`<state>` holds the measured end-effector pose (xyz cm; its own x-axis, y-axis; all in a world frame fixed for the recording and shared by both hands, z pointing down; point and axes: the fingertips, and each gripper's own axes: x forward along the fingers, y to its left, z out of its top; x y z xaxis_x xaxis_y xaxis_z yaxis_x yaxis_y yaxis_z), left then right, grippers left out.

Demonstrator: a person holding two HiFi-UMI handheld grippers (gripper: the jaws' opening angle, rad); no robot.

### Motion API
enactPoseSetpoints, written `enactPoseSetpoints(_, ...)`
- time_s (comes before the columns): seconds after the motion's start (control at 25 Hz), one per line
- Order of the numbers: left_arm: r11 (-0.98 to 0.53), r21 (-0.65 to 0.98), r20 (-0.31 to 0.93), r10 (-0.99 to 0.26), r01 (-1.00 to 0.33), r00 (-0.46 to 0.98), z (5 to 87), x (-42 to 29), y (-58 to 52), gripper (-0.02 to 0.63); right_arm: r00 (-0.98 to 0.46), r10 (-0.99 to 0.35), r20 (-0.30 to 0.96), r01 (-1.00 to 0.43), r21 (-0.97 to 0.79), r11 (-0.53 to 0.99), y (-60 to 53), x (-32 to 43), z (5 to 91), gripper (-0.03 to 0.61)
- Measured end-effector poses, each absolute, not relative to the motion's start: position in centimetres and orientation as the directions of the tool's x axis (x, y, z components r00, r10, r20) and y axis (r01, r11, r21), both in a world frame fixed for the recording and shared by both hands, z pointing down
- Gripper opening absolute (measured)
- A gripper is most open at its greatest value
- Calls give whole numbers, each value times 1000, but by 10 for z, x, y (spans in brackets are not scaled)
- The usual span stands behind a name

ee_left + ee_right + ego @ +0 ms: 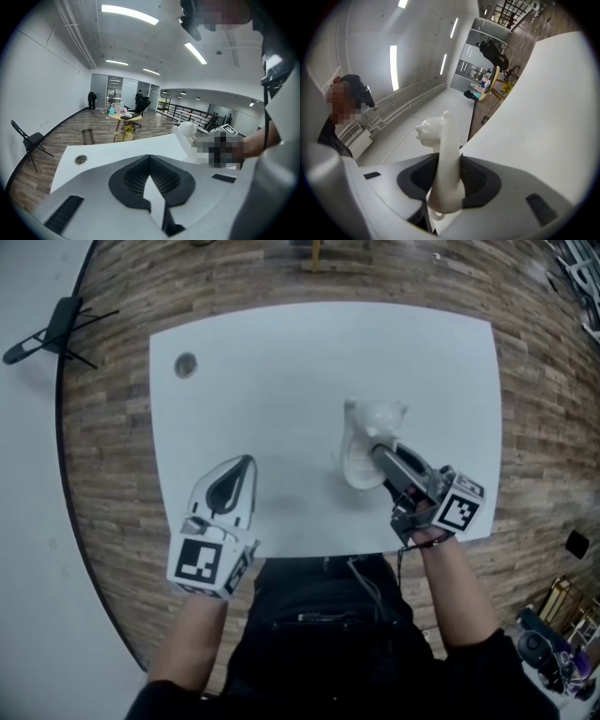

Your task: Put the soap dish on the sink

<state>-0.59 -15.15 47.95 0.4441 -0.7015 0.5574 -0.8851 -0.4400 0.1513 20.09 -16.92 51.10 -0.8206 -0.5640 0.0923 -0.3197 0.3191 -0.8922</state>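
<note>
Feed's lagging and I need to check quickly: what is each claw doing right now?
Left claw: closed, empty.
Right claw: closed on the white glossy soap dish.

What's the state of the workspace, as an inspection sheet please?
Surface: white table with a round grommet hole near its far left corner.
Job's things: white soap dish held on edge in the right tool; no sink seen.
Clutter: nothing seen.
Tools: left tool shut and empty; right tool shut on the soap dish.
Cables: thin cable hanging below the right tool.
Surroundings: wood floor, folding chair at far left.
</note>
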Motion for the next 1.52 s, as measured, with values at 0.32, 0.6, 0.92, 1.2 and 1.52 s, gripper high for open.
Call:
enactPoseSetpoints(0.32,-431,163,577,-688,-888,439,492,-1,-146,-11,-830,-550,92,-298,-907,298,-166,197,520,141)
enactPoseSetpoints(0.6,-409,181,584,-687,-895,432,497,-1,-147,-11,-832,-542,116,-318,-901,296,-166,198,525,141)
enactPoseSetpoints(0.92,-415,181,585,-683,-891,437,500,0,-149,-11,-837,-533,122,-317,-902,292,-166,195,531,141)
enactPoseSetpoints(1.2,-426,211,571,-677,-880,465,515,-7,-145,-11,-842,-524,128,-308,-912,273,-165,179,550,141)
enactPoseSetpoints(1.52,-420,202,580,-676,-885,454,521,-11,-145,-11,-850,-507,147,-317,-910,268,-169,174,561,141)
